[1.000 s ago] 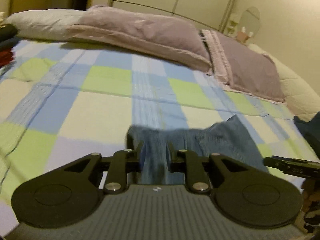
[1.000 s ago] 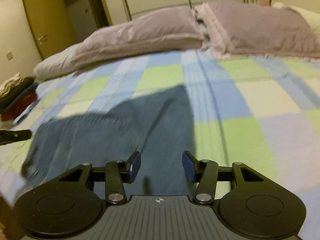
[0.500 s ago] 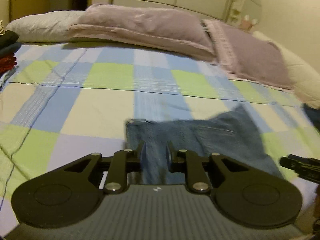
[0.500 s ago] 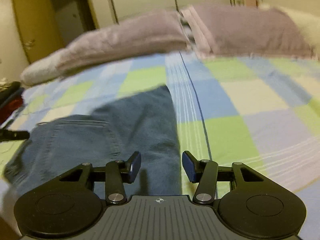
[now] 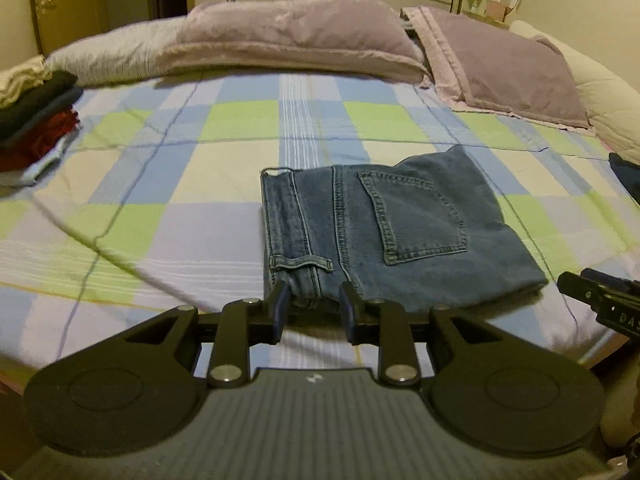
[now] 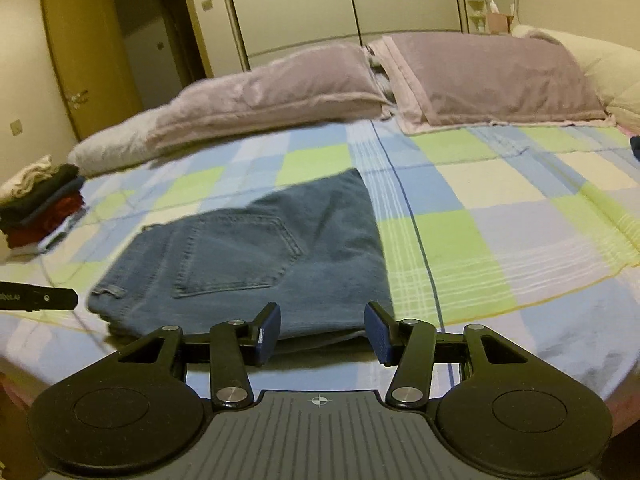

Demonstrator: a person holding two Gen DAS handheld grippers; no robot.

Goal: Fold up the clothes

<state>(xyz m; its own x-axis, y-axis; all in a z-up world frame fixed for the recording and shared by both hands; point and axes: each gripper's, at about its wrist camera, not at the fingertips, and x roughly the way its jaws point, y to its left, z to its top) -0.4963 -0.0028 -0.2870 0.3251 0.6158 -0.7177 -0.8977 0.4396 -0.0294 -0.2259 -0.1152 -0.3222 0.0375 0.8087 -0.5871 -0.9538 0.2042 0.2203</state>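
Checked bed [image 5: 168,184], jeans [image 5: 384,228] lying mid-bed as a compact folded bundle, pocket up — squared, as folding would leave them. Left gripper [image 5: 313,307] parted at the waistband edge, clasping nothing; right gripper [image 6: 320,330] parted too — gaping near the hem.

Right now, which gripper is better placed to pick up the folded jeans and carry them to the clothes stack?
Left, probably. The left gripper is open with the waistband end of the jeans between its fingertips, and the clothes stack lies on its side. The right gripper is open at the opposite edge, farther from the stack.
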